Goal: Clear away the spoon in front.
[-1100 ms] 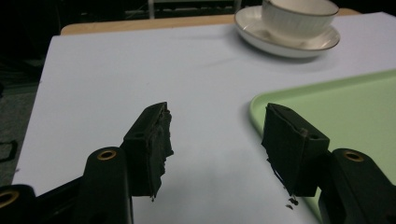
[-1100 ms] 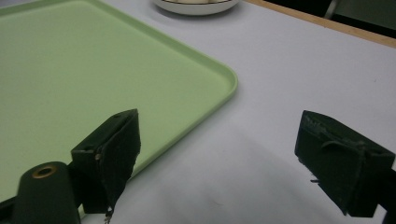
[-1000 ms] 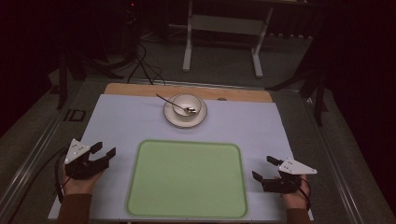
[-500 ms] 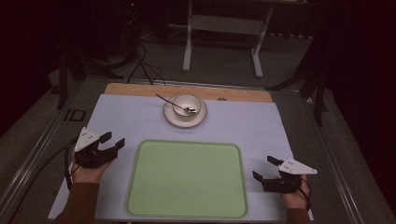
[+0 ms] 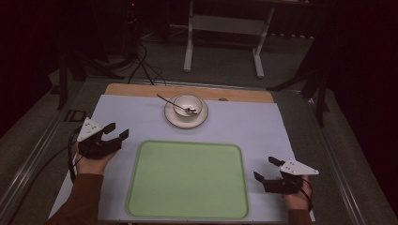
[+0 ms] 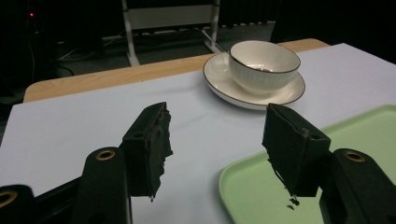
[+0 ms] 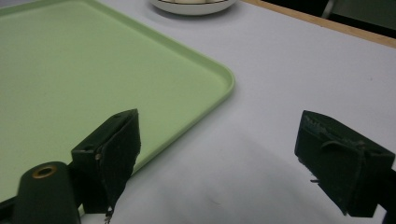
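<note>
- Left hand-held gripper [image 5: 116, 131] hangs above the bench [image 5: 117, 112] at about 9 o'clock of the flat pale-green plastic tray [image 5: 187, 180], jaws spread wide, nothing between them; it points toward 1 o'clock, at the dishes.
- Right hand-held gripper [image 5: 266, 168] sits low at the tray's 4 o'clock corner, jaws likewise released and empty.
- White ceramic bowl with a thin dark rim [image 5: 188, 105] stands on its matching white saucer [image 5: 174, 119] at 12 o'clock of the tray, near the bench's far edge and apart from the tray. A metal spoon [image 5: 177, 103] rests in the bowl, handle leaning out toward 10 o'clock.
- In the left gripper view the bowl [image 6: 264, 59] and saucer [image 6: 219, 77] lie ahead, between and beyond the jaws, well apart from them.
- Tray surface is bare; no dish stands on it.
- Judgement: work is at its start. Nothing is grasped or shifted yet. The likely job, bringing the bowl set to the tray, remains entirely to do; the left gripper seems the one approaching.
</note>
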The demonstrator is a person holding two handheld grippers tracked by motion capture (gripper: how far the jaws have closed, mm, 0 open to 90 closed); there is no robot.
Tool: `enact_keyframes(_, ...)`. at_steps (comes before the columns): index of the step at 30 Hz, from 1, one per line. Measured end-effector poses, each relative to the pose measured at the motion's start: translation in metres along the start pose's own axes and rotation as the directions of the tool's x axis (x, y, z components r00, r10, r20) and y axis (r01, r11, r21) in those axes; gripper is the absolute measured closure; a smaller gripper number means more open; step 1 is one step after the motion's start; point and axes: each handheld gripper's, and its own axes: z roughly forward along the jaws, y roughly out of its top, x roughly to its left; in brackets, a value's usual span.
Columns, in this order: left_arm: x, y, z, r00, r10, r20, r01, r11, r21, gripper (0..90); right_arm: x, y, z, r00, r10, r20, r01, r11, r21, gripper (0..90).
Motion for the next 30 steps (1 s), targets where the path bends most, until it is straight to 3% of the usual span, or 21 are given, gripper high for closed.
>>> enact_keyframes(30,-0.012,0.029,0.038,0.9994,0.032,0.009,-0.033,0.9994,0.012,39.0,-0.001,0.0,0.0,1.0,0.002,-0.002,-0.002,1.0,0.005,14.1)
